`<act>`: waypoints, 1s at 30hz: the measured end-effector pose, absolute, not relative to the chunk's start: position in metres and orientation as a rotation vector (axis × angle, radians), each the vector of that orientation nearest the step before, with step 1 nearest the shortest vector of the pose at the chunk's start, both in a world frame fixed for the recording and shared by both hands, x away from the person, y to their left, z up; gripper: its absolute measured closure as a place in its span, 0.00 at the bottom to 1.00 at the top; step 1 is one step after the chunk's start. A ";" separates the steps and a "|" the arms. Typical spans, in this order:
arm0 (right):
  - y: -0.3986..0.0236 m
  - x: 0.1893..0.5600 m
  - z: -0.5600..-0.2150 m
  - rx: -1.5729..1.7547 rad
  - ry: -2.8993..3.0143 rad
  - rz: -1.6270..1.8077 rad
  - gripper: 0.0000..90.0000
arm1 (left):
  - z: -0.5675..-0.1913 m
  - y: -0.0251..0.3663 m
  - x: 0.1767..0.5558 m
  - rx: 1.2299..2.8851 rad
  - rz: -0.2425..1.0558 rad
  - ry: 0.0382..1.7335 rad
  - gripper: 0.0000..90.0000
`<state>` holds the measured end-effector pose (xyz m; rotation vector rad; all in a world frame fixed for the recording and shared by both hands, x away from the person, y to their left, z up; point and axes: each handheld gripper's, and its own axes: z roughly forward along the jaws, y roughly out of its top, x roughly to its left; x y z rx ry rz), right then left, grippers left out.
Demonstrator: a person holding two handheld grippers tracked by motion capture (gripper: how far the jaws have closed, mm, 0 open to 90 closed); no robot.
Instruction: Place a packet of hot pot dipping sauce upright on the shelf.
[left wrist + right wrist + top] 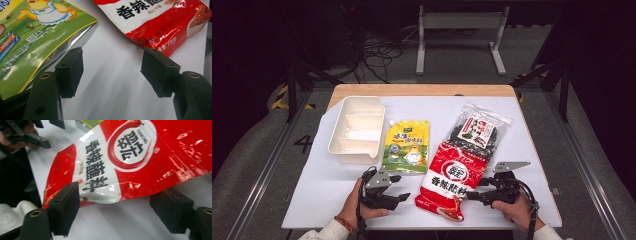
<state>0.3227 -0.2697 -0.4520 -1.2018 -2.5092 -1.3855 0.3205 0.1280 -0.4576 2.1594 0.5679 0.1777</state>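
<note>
The red seasoning pouch [454, 181] lies flat on the white table [322, 190], near edge, between both grippers. The right gripper [473, 195] sits just beside it, jaws open, maybe brushing its edge. The left gripper [404, 197] gapes over bare table, beside the green-yellow spout pouch [407, 147].

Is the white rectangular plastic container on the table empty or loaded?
Empty: the white rectangular plastic container shows bare compartments in the high view, and all three pouches lie outside it on the white table sheet.
</note>
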 end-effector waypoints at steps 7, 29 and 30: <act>-0.265 0.329 -0.454 -1.282 -2.472 -1.401 0.33 | -0.458 0.129 0.320 2.166 0.182 0.563 0.37; -0.248 0.340 -0.455 -1.315 -2.554 -1.394 0.96 | -0.459 0.132 0.323 2.160 0.185 0.590 0.34; -0.247 0.340 -0.456 -1.301 -2.552 -1.398 0.98 | -0.459 0.133 0.323 2.158 0.183 0.593 0.34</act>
